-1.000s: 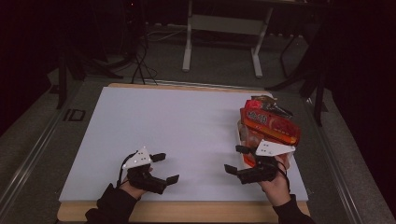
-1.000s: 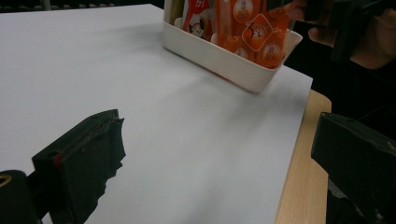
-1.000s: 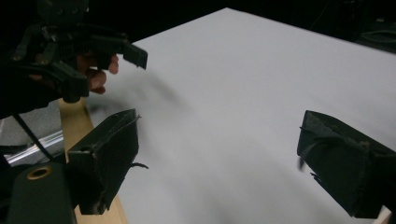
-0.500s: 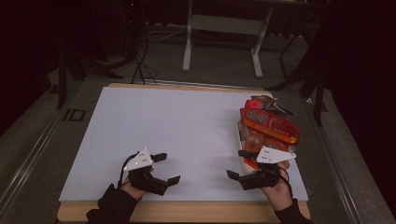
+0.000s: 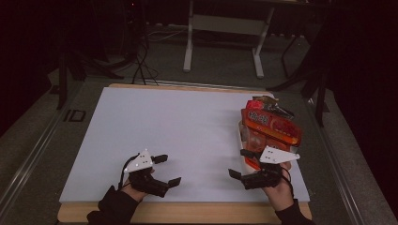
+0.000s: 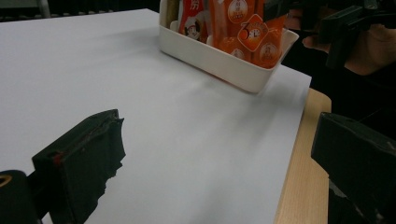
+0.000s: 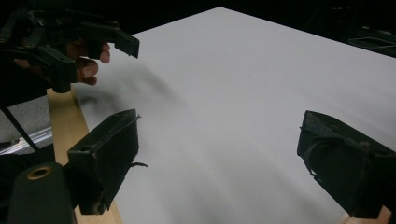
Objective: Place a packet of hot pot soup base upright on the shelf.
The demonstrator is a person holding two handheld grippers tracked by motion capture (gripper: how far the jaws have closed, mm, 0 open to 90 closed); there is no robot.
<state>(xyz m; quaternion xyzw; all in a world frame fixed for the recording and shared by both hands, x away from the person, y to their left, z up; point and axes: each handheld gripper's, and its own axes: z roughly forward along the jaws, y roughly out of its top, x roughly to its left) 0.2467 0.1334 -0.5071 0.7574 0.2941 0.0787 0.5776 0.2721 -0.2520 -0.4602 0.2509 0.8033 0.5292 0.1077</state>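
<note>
— Where do we stand at the desk [image 5: 197,126]?

— We hold the left tool [image 5: 164,169] near the front edge, left of the middle, and the right tool [image 5: 240,163] near the front edge toward the right, the two well apart with bare desk between them.

— And the tray [image 6: 219,58]?

— It sits on the desk at the right side, just behind our right tool, with packets [image 5: 270,126] standing in it. Behind the desk, on the floor, stands a frame [image 5: 223,28].
</note>
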